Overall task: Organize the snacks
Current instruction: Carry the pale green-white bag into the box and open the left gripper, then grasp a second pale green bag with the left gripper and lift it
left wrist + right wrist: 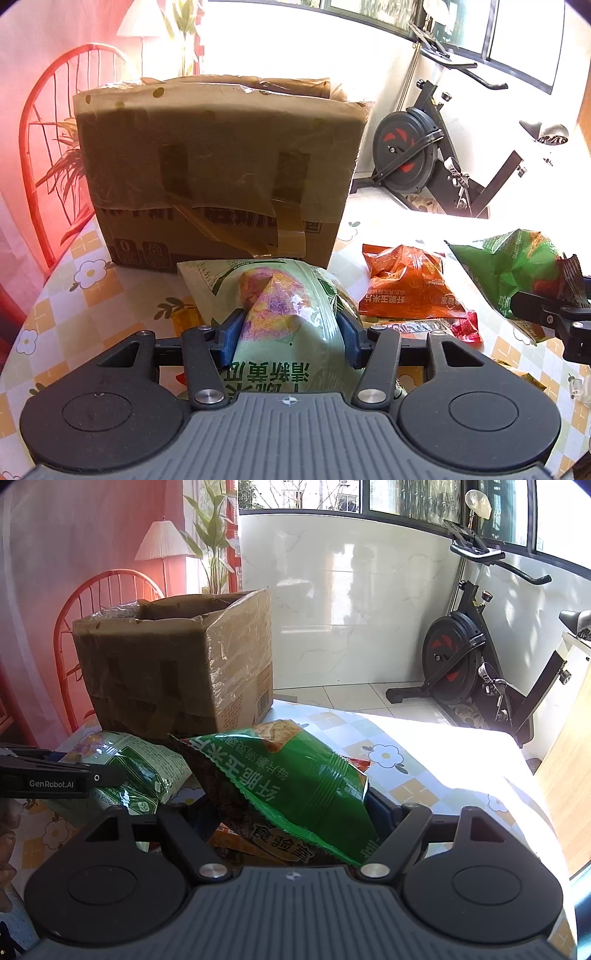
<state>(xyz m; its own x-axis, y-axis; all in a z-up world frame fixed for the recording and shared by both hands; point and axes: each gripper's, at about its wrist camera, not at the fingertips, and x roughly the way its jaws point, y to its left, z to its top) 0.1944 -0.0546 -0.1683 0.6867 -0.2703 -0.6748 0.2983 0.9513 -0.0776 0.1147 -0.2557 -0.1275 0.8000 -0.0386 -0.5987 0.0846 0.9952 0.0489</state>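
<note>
While both grippers are loaded, the box (218,173) stands open-topped at the back of the bench (74,295), just behind the snacks; the left gripper (290,332) has its jaws closed on the pale bag (273,299), blue pads pressing its two sides so the film bulges between them; the right gripper (295,812) carries the green bag (291,775), which fills the gap between its wide-set jaws, though its pads are hidden under the bag and I judge rather than see that they are gripping it. An orange bag (402,284) lies on the bench between the two, with a small red wrapper (467,326) beside it. Both held bags look light, puffy and soft; the foil is slick and crinkles, so a hard squeeze would probably crush the contents or pop the seal, while a loose one may let the bag slide out; the waist, where the pale bag is taken, seems a sound hold; a crimped end seam would be flatter and less slippery. The box rim looks torn and taped, so a bag could snag going in.
</note>
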